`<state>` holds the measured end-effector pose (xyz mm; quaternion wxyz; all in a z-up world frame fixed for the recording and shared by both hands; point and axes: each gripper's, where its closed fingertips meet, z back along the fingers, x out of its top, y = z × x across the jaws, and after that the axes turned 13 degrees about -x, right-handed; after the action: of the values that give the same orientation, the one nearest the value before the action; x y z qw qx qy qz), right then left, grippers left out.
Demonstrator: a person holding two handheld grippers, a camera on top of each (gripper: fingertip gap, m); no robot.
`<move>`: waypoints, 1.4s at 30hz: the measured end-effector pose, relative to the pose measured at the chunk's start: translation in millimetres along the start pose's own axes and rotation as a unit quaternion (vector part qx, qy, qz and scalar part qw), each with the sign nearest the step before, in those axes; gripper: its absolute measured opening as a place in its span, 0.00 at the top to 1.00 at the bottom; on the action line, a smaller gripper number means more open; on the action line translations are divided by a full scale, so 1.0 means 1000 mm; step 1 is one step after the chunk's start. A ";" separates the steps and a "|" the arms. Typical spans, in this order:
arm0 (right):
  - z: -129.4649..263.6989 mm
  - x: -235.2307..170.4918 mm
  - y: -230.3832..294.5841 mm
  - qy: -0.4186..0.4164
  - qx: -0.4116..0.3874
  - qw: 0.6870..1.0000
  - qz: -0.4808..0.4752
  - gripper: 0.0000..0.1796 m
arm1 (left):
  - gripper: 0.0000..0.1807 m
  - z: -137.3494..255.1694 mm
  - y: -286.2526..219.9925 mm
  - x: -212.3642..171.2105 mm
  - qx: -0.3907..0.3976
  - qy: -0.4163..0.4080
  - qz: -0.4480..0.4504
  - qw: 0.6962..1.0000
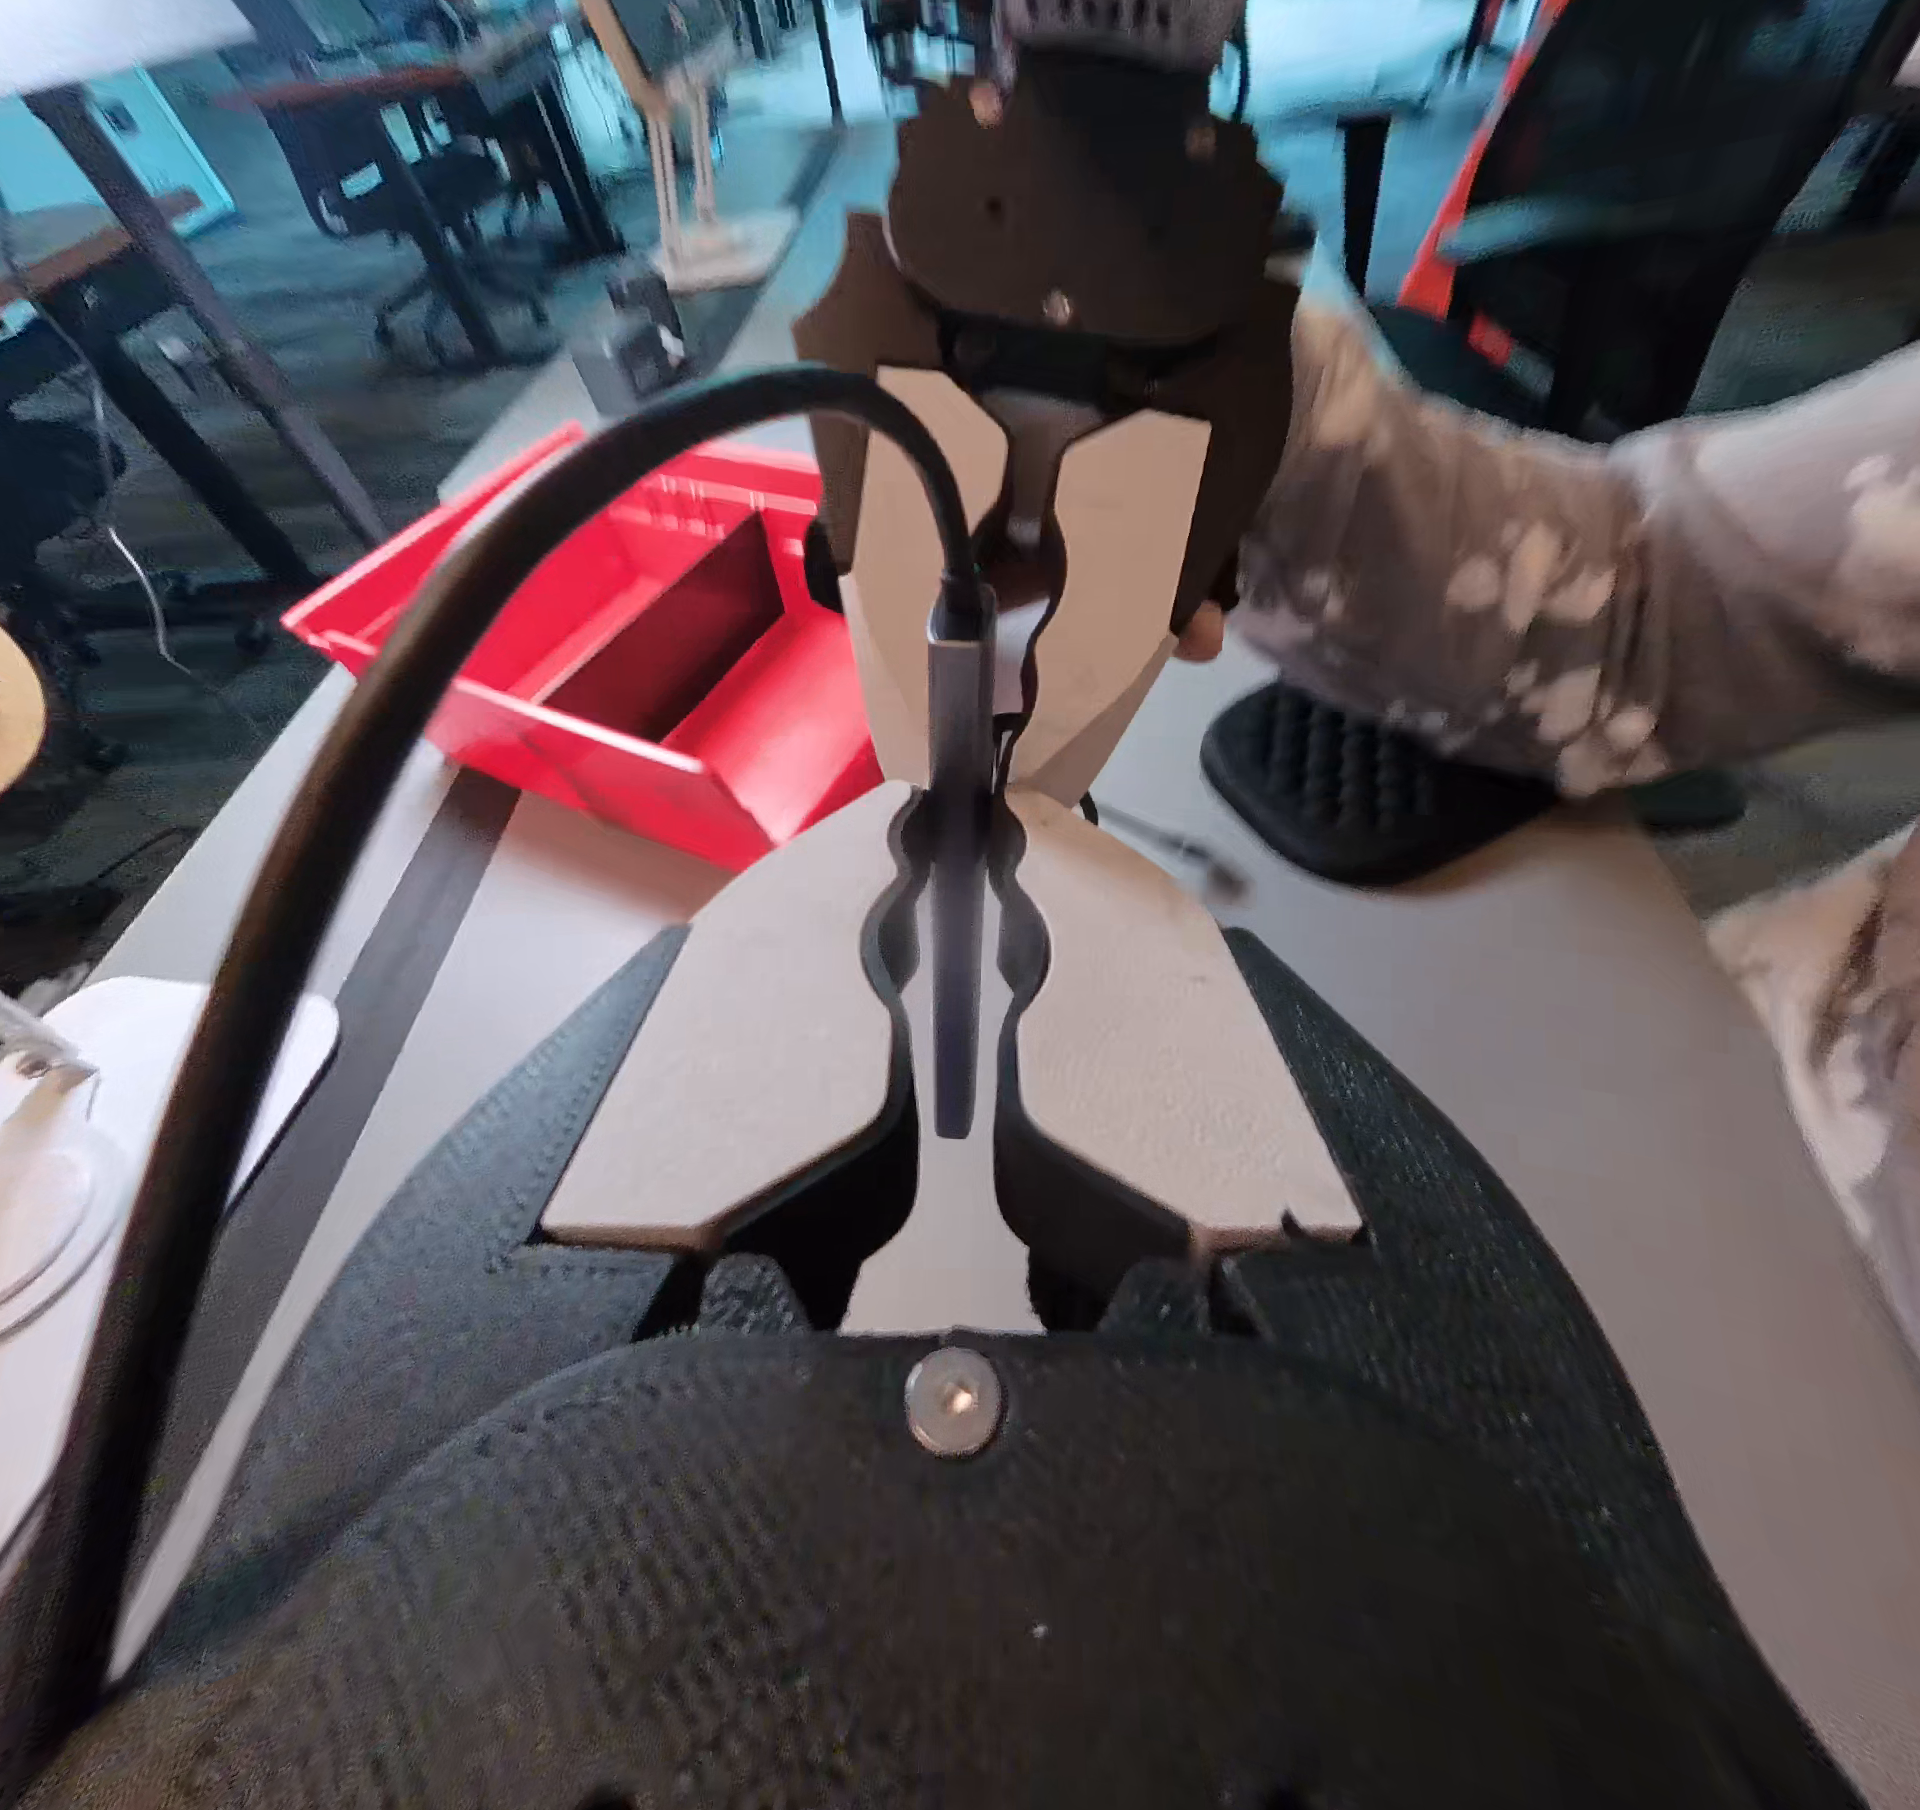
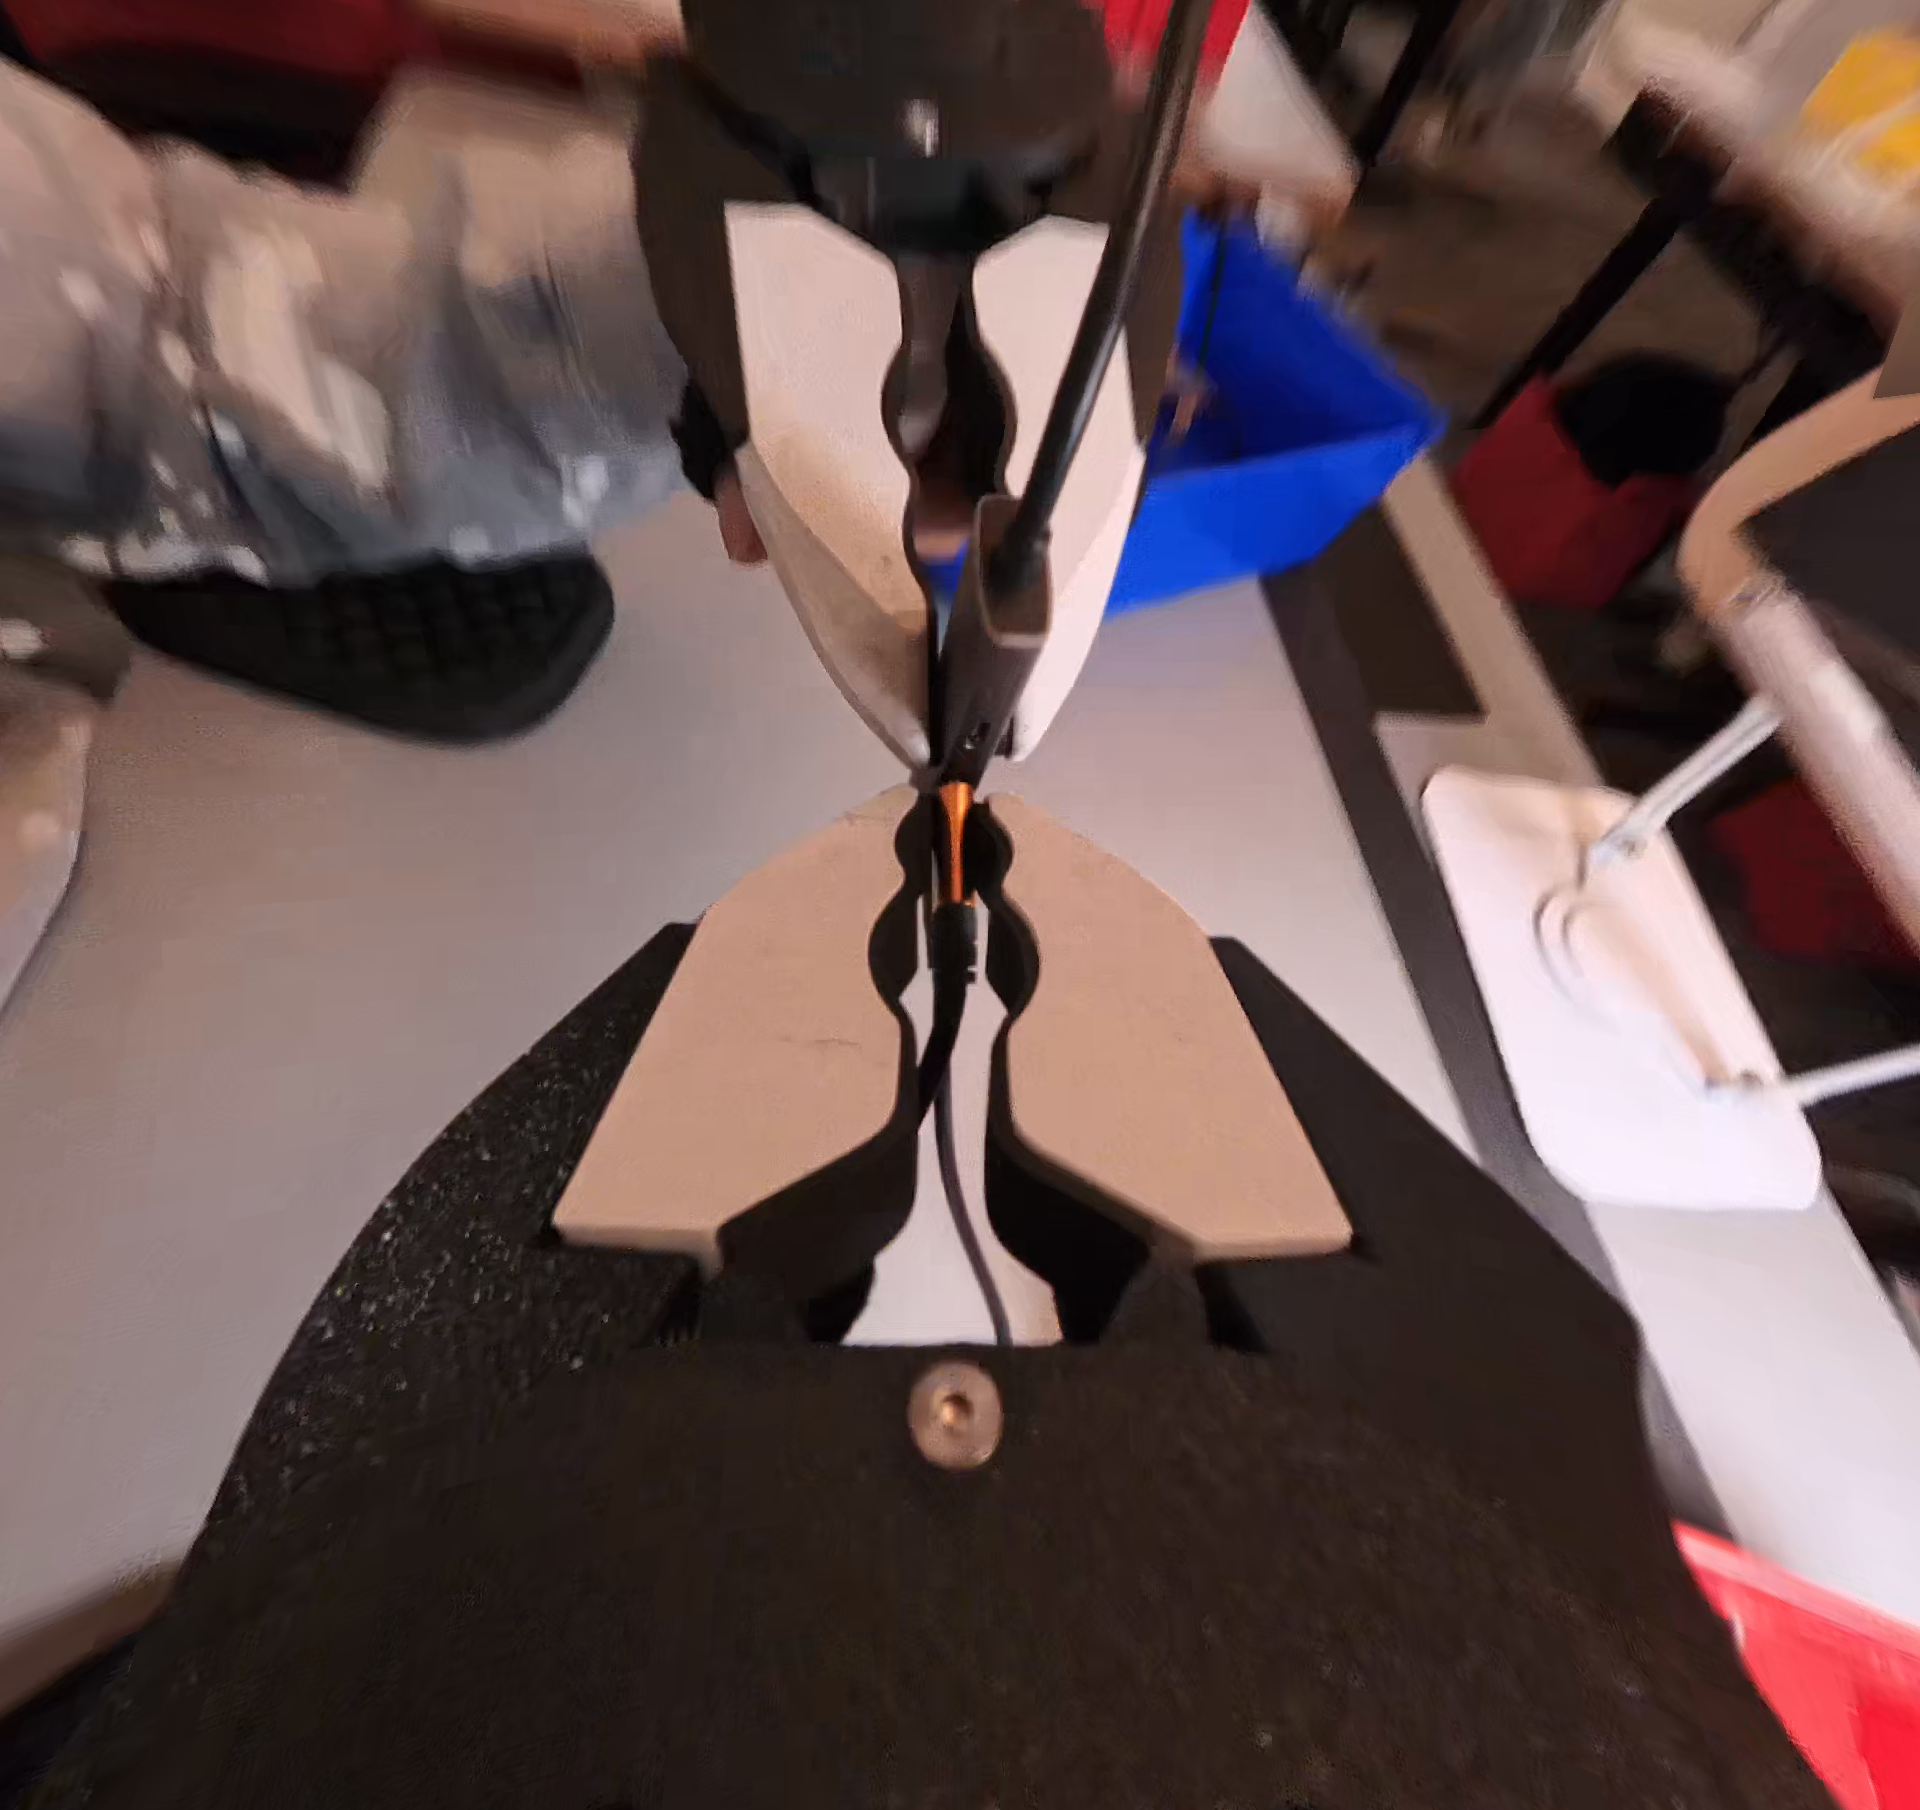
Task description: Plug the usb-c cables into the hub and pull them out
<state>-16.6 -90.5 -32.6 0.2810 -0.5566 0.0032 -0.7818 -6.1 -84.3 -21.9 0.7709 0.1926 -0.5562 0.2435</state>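
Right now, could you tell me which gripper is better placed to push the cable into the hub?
Right. The right gripper holds the orange-tipped plug right at the hub end, while the left gripper just steadies the hub.

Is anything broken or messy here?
Nothing looks broken or spilled. The left gripper holds the grey hub up off the table, and the right gripper pinches the orange-tipped plug at its end.

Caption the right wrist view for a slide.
Right gripper holds orange-collared plug against the hub held by left gripper.
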 end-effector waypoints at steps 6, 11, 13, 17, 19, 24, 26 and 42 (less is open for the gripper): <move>0.048 0.067 -0.043 -0.256 -0.074 0.960 -0.089 0.97 | 0.94 0.045 0.010 0.046 0.010 -0.185 0.031 0.982; 0.057 0.067 -0.052 -0.275 -0.055 0.950 -0.139 0.91 | 0.94 0.060 0.010 0.057 0.002 -0.236 0.040 0.971; 0.048 0.065 -0.044 -0.259 -0.046 0.957 -0.125 0.89 | 0.94 0.055 0.007 0.057 -0.005 -0.234 0.040 0.971; 0.031 0.063 -0.028 -0.232 -0.027 0.967 -0.103 0.91 | 0.94 0.044 0.002 0.058 -0.015 -0.229 0.039 0.973; 0.026 0.060 -0.024 -0.218 -0.027 0.971 -0.092 0.93 | 0.94 0.040 0.001 0.058 -0.017 -0.227 0.038 0.973; 0.026 0.060 -0.020 -0.217 -0.008 0.971 -0.100 0.95 | 0.94 0.037 0.000 0.056 -0.019 -0.222 0.038 0.974; 0.025 0.059 -0.020 -0.215 -0.004 0.971 -0.102 0.96 | 0.94 0.036 0.001 0.055 -0.014 -0.218 0.037 0.975; 0.025 0.068 -0.007 -0.237 0.012 0.968 -0.080 0.96 | 0.94 0.032 -0.012 0.053 -0.032 -0.173 -0.002 0.984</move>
<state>-12.7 -107.1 38.6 0.2171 -0.7210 -0.1178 -0.6474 -9.6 -104.1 38.1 0.6690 0.2087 -0.6885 0.1868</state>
